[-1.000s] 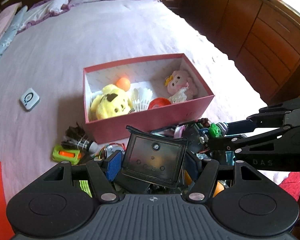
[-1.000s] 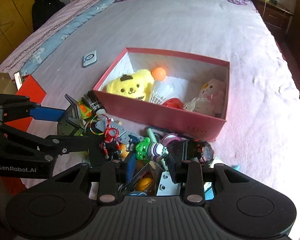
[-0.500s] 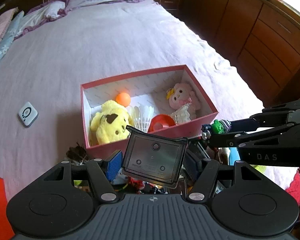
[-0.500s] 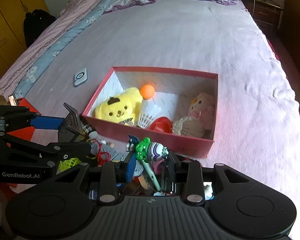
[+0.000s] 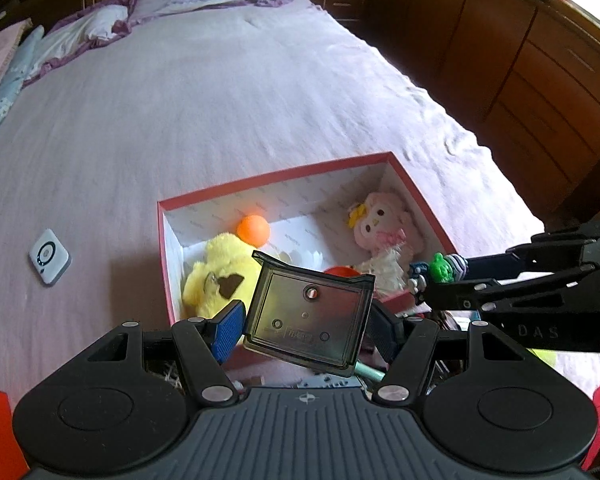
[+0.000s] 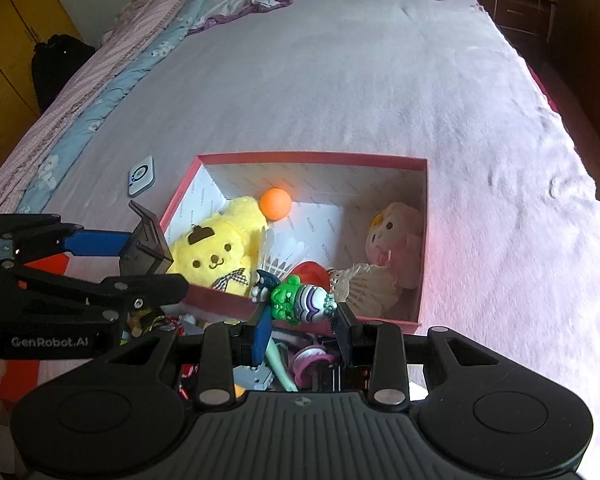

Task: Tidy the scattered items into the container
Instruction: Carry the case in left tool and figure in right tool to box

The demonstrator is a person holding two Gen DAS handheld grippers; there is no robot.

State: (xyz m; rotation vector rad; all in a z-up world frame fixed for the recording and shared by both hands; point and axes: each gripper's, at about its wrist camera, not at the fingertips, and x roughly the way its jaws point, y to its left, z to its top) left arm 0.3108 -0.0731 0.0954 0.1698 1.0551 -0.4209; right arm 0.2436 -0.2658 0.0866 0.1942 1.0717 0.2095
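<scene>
Wide bed (image 6: 340,80) under a pale lilac sheet, pillows at the far end. Red box (image 6: 312,157) on the sheet, white inside, open at the top. Within it: yellow plush dog (image 6: 216,246) at the left, pink plush doll (image 6: 396,240) at the right, orange ball (image 6: 275,204) toward the back wall, white shuttlecocks (image 6: 364,286) and a red item near the front wall. Left hand-held gripper (image 5: 306,318) pinching a smoky clear plastic tray (image 5: 308,316) on both sides, held above the box's near-left corner. Right hand-held gripper (image 6: 300,320) clamped on a small green and purple figure (image 6: 296,300), poised over the front wall of the box. Jumble of small things on the sheet just before the box, mostly hidden behind the grippers. Small white square device (image 5: 49,257) lying on the sheet left of the box, well apart.
</scene>
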